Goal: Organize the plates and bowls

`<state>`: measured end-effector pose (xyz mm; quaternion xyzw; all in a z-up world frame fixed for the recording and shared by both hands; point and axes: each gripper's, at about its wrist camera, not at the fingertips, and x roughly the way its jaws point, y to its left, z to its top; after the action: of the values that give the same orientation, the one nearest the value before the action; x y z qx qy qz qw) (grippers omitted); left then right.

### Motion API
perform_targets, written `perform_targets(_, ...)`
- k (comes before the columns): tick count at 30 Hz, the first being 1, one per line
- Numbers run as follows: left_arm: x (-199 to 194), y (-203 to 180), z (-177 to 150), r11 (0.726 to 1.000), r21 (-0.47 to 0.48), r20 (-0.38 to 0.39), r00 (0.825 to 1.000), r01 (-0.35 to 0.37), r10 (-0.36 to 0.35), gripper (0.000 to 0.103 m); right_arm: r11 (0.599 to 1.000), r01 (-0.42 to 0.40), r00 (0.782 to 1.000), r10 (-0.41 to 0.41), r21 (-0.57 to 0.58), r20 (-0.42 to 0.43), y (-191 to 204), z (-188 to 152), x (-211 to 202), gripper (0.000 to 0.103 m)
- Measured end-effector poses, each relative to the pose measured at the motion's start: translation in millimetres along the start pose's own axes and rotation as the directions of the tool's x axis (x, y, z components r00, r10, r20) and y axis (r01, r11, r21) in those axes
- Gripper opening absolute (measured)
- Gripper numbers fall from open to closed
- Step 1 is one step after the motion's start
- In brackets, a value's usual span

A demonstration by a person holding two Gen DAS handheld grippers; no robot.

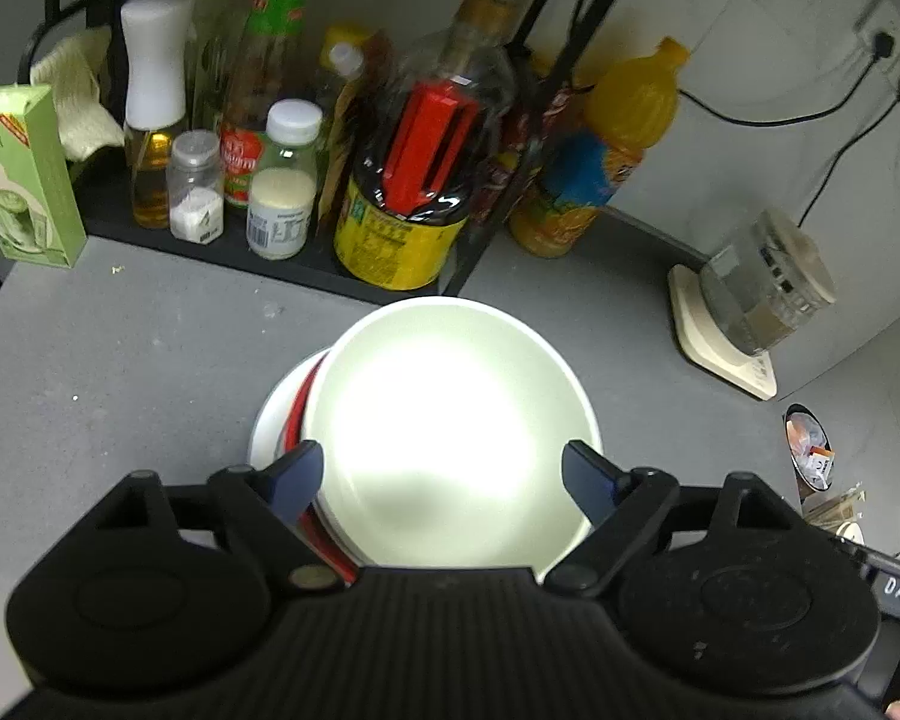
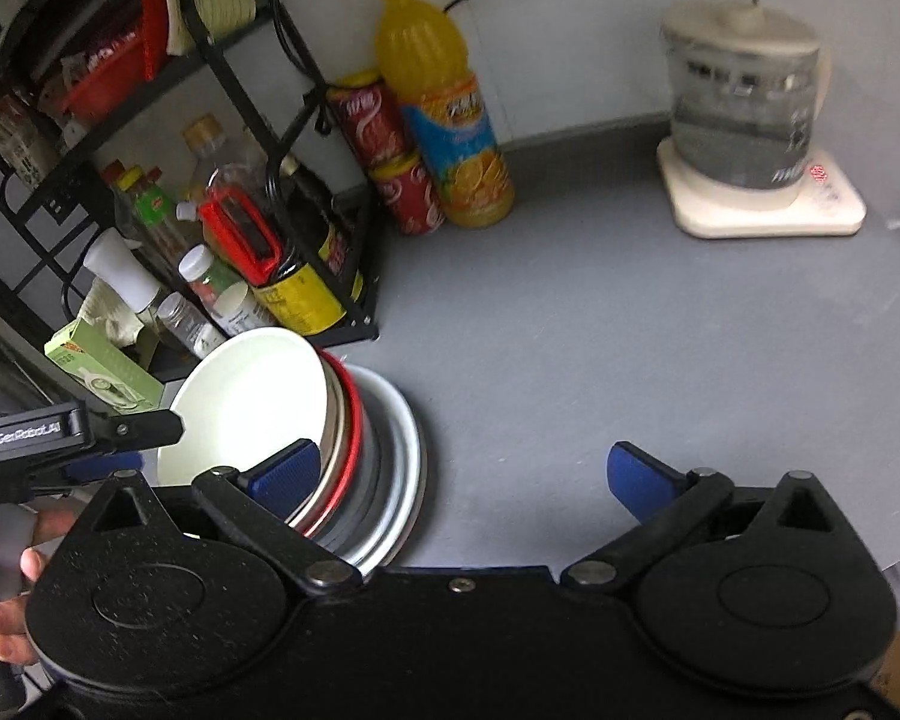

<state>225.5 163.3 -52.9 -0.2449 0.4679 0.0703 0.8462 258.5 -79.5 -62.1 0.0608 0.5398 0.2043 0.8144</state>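
A stack of dishes stands on the grey counter [image 2: 570, 360]. A white bowl [image 1: 450, 408] is on top, tilted, with a red-rimmed bowl [image 1: 300, 396] and a white plate [image 1: 267, 420] showing under it. My left gripper [image 1: 444, 477] hovers just above the white bowl, open, its blue pads [image 1: 300, 474] over the rim on either side and not pressing on it. In the right wrist view the same stack shows the white bowl [image 2: 246, 402], beige and red bowls [image 2: 351, 438] and white plates [image 2: 402, 444]. My right gripper [image 2: 462, 471] is open over bare counter right of the stack, holding nothing.
A black wire rack [image 2: 330, 276] with several sauce bottles [image 1: 408, 180] stands right behind the stack. Beside it are an orange juice bottle [image 2: 444, 120], two cola cans [image 2: 390, 150] and a green box [image 1: 24, 180]. A glass kettle [image 2: 744, 108] sits on its base at the back right.
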Motion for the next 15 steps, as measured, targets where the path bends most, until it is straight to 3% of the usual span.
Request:
perform_targets(10,-42,-24,-28,0.999,0.051,0.06,0.998,0.01,-0.013,0.087,0.997,0.061,0.995,-0.058,-0.038,0.08,-6,-11,-38,0.103)
perform_targets(15,-61,-29,-34,0.995,0.091,0.077,0.996,0.038,-0.045,0.093,0.996,0.084,0.988,-0.079,-0.033,0.132,-1,-18,-61,0.103)
